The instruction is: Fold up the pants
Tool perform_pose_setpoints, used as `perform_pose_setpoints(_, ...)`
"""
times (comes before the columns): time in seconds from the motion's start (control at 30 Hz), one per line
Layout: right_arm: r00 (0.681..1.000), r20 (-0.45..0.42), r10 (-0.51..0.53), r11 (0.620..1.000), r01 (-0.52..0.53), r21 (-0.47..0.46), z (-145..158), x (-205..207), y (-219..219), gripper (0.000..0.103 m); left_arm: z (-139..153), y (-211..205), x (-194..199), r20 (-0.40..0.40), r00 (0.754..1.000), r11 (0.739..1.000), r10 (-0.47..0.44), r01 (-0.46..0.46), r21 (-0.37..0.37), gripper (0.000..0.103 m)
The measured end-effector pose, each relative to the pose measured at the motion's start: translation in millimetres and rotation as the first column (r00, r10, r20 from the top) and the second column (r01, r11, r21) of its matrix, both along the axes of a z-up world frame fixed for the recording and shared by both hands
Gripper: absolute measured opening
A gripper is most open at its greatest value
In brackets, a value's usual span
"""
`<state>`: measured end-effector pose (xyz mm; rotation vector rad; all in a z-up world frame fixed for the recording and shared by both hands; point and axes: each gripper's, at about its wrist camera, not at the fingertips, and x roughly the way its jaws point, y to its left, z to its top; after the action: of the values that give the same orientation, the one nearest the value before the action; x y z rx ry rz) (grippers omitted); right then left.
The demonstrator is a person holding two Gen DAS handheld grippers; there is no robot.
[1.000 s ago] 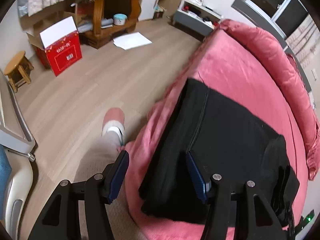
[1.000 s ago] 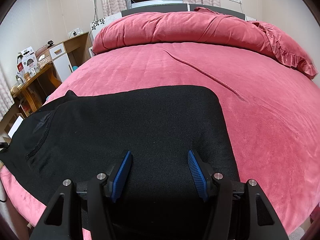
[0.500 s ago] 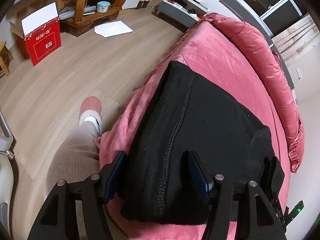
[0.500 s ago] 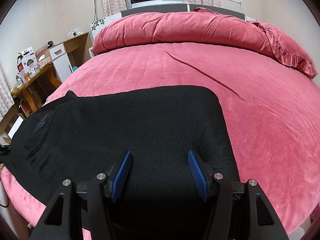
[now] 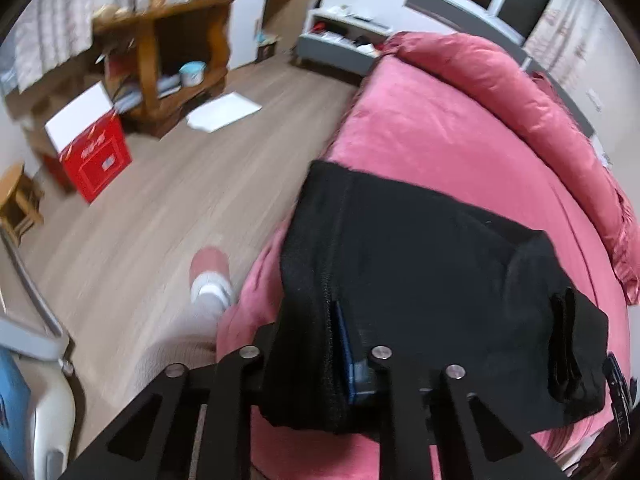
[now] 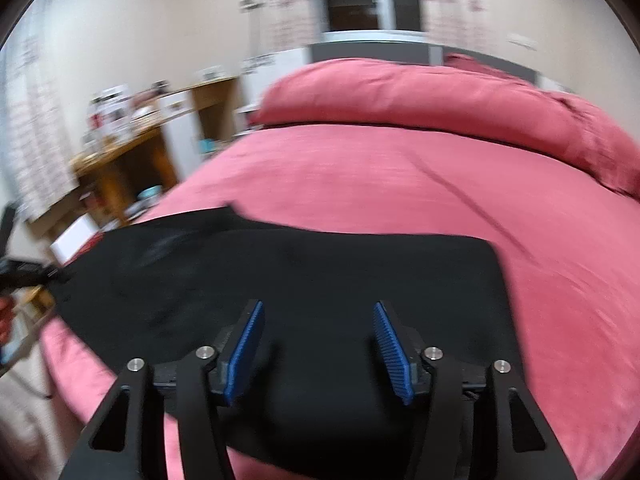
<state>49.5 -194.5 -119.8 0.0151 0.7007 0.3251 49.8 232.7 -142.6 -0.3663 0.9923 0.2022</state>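
Black knit pants (image 5: 432, 264) lie on the pink velvet bed (image 5: 440, 140), one edge clamped in the left gripper (image 5: 332, 344), probably for lifting over. Right gripper (image 6: 318, 350) hovers above the cloth, fingers apart, gripping nothing.

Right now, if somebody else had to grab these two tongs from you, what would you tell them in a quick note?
Left tongs: shut on the near edge of the black pants, fabric bunched between the fingers.
Right tongs: open, over the pants, gripping nothing.
The pants lie flat across the near side of the pink bed, one end reaching its edge by the floor.
Done: one edge gripped.
Left: probably grip with the right tongs too, then fold the pants over.
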Motion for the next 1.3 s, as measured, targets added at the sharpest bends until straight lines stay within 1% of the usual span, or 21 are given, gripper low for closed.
perform_pose_setpoints(0.07,0.996,-0.022,0.092,0.996,-0.092,-0.005,-0.4,3.6,21.4,0.051,5.6,1.5,-0.3,0.030,1.000,0.999,-0.005,0.006,-0.035,0.018)
perform_pose_setpoints(0.1,0.990,-0.040,0.132,0.991,-0.132,-0.007,-2.3,6.1,31.7,0.047,7.0,5.0,-0.4,0.038,0.999,0.998,0.007,-0.004,-0.066,0.018)
perform_pose_setpoints(0.17,0.980,-0.078,0.183,0.983,-0.183,0.011,-8.5,12.8,46.0,0.041,6.3,11.1,1.1,0.041,0.999,0.993,0.033,-0.028,-0.117,0.017)
perform_pose_setpoints(0.2,0.974,-0.105,0.199,0.980,-0.197,0.031,-13.8,18.5,52.0,0.041,4.8,15.0,-0.1,0.042,0.998,0.989,0.048,-0.042,-0.145,0.017)
perform_pose_setpoints(0.27,0.966,-0.170,0.196,0.980,-0.191,0.048,-26.4,29.7,57.4,0.041,3.8,20.9,-2.1,0.043,0.996,0.978,0.076,-0.066,-0.196,0.016)
perform_pose_setpoints(0.3,0.957,-0.222,0.185,0.982,-0.175,0.067,-37.4,37.6,57.2,0.041,3.8,22.5,-3.7,0.050,0.995,0.973,0.086,-0.073,-0.220,0.016)
perform_pose_setpoints(0.4,0.958,-0.233,0.165,0.976,-0.125,0.175,-44.8,45.0,44.1,0.041,7.4,26.3,-7.9,0.100,0.989,0.951,0.110,-0.076,-0.300,0.016)
perform_pose_setpoints(0.47,0.959,-0.232,0.164,0.974,-0.121,0.189,-45.5,45.2,40.6,0.041,11.8,26.9,-9.1,0.133,0.983,0.935,0.125,-0.072,-0.347,0.016)
perform_pose_setpoints(0.53,0.963,-0.215,0.164,0.977,-0.128,0.170,-46.6,41.9,44.5,0.041,16.2,25.8,-10.2,0.157,0.979,0.929,0.129,-0.064,-0.364,0.015)
perform_pose_setpoints(0.63,0.967,-0.192,0.167,0.981,-0.144,0.131,-45.7,38.4,50.5,0.041,25.8,22.0,-12.1,0.194,0.973,0.927,0.124,-0.043,-0.374,0.015)
perform_pose_setpoints(0.77,0.968,-0.186,0.166,0.979,-0.139,0.146,-43.8,35.4,49.1,0.041,46.3,11.6,-11.4,0.259,0.961,0.924,0.102,0.005,-0.382,0.015)
perform_pose_setpoints(0.9,0.970,-0.183,0.161,0.979,-0.133,0.155,-41.8,28.1,42.7,0.041,76.2,-12.9,-7.0,0.343,0.939,0.941,0.025,0.094,-0.325,0.015)
perform_pose_setpoints(1.0,0.971,-0.183,0.154,0.979,-0.124,0.163,-38.3,26.4,39.8,0.041,99.3,-37.1,-2.3,0.404,0.913,0.945,-0.051,0.175,-0.276,0.015)
perform_pose_setpoints(1.1,0.981,-0.156,0.119,0.980,-0.092,0.174,-28.9,23.8,30.5,0.042,121.0,-64.9,2.0,0.453,0.881,0.938,-0.134,0.261,-0.229,0.014)
perform_pose_setpoints(1.13,0.982,-0.153,0.110,0.979,-0.081,0.185,-27.0,23.1,26.3,0.043,129.6,-78.6,4.3,0.470,0.865,0.932,-0.173,0.299,-0.206,0.014)
perform_pose_setpoints(1.2,0.984,-0.155,0.084,0.976,-0.049,0.213,-23.8,22.7,16.3,0.043,139.8,-97.2,8.3,0.485,0.846,0.921,-0.223,0.346,-0.180,0.014)
perform_pose_setpoints(1.27,0.986,-0.158,0.053,0.972,-0.014,0.236,-21.4,23.2,5.2,0.043,149.4,-119.8,11.7,0.498,0.822,0.902,-0.277,0.401,-0.159,0.014)
perform_pose_setpoints(1.3,0.987,-0.158,0.033,0.969,0.008,0.248,-19.4,22.8,-2.0,0.043,154.2,-133.4,13.9,0.507,0.805,0.886,-0.309,0.437,-0.155,0.014)
